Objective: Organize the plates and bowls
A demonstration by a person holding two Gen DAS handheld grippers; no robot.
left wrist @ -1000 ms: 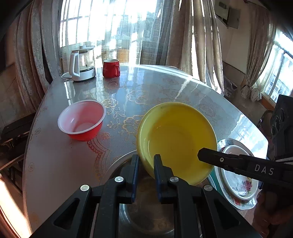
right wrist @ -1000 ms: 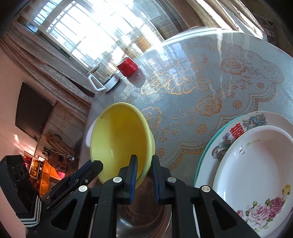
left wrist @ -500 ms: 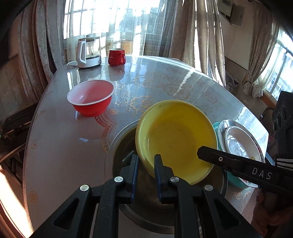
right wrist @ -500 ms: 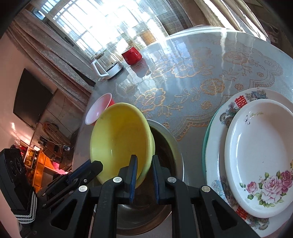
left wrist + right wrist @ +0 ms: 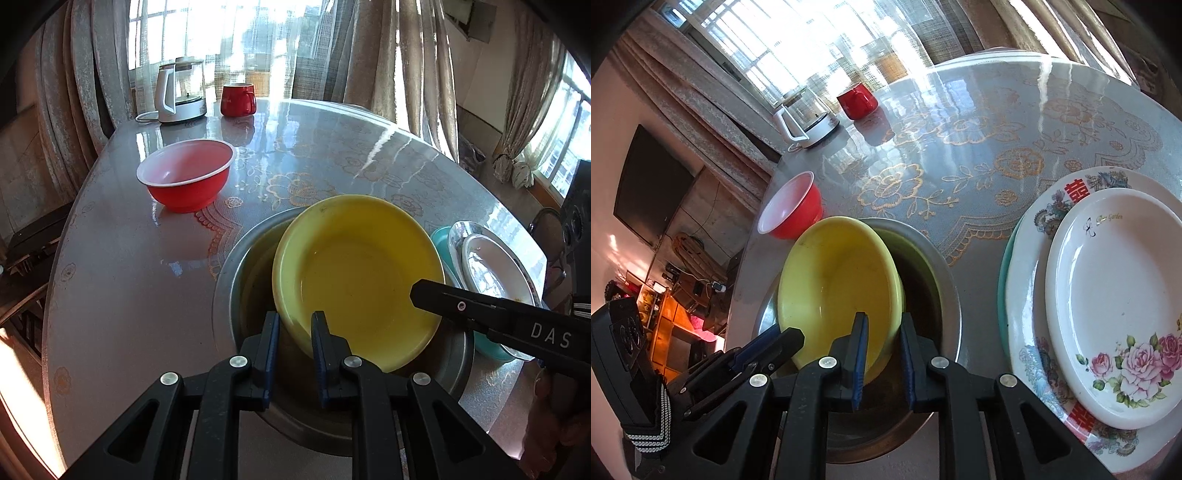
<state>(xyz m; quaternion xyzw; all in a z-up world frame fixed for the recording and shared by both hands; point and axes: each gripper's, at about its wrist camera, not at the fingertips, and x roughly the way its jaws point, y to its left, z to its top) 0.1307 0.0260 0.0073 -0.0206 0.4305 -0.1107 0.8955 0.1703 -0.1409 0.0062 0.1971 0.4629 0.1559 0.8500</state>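
Note:
A yellow bowl [image 5: 362, 273] sits inside a larger steel bowl [image 5: 236, 273] near the table's front edge. My left gripper [image 5: 293, 330] is shut on the yellow bowl's near rim. My right gripper [image 5: 882, 332] is shut on the opposite rim of the yellow bowl [image 5: 838, 288], and its finger shows in the left wrist view [image 5: 461, 306]. A red bowl [image 5: 186, 181] with a white inside stands to the left on the table. A stack of plates [image 5: 1108, 295], a white floral one on top, lies to the right of the steel bowl [image 5: 945, 291].
A white electric kettle [image 5: 177, 94] and a red mug [image 5: 238, 99] stand at the table's far edge by the curtains. The round table [image 5: 122, 295] has a glossy patterned cover. The red bowl also shows in the right wrist view [image 5: 792, 206].
Both grippers have drawn back and up with the yellow bowl between them. The steel bowl below has come more fully into view, and the red bowl and plates look farther away.

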